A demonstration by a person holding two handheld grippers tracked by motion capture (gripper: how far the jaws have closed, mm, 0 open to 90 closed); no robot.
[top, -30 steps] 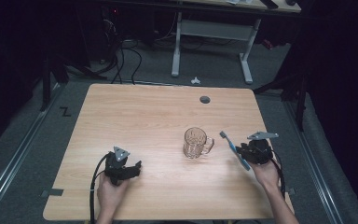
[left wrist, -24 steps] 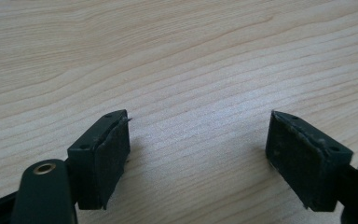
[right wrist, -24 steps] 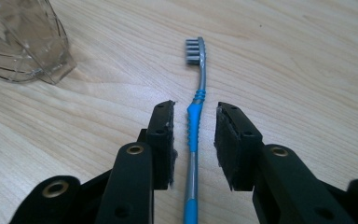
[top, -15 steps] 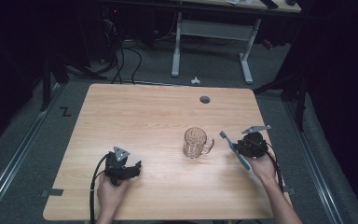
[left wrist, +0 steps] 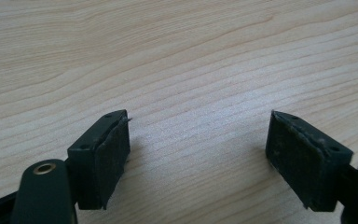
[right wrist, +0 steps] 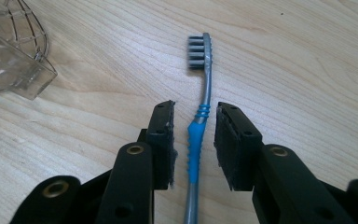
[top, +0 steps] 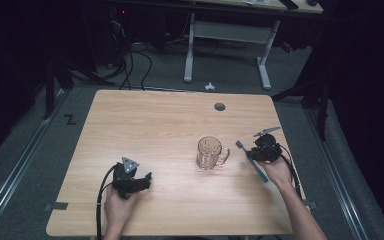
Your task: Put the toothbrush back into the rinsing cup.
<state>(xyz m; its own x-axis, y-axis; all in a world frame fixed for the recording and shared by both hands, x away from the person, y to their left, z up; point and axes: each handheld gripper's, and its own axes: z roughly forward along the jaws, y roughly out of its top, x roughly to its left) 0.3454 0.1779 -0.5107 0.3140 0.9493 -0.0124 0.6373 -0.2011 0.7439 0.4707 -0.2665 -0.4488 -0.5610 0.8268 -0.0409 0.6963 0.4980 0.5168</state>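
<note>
Pale wooden surface [top: 170,125] carries everything. At left, the left gripper [left wrist: 198,154] has fingers wide apart over bare wood. A glass mug [top: 210,153] stands in the middle. At right, the right gripper [right wrist: 193,140] has fingers apart around a blue-grey toothbrush [right wrist: 200,116], not pressing it.

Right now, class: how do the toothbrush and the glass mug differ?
The toothbrush is opaque, grey and blue; the glass mug is clear. The toothbrush is long and thin and lies between the right tool's jaws; the glass mug is squat and stands upright, apart. Both are on the wooden table.
</note>
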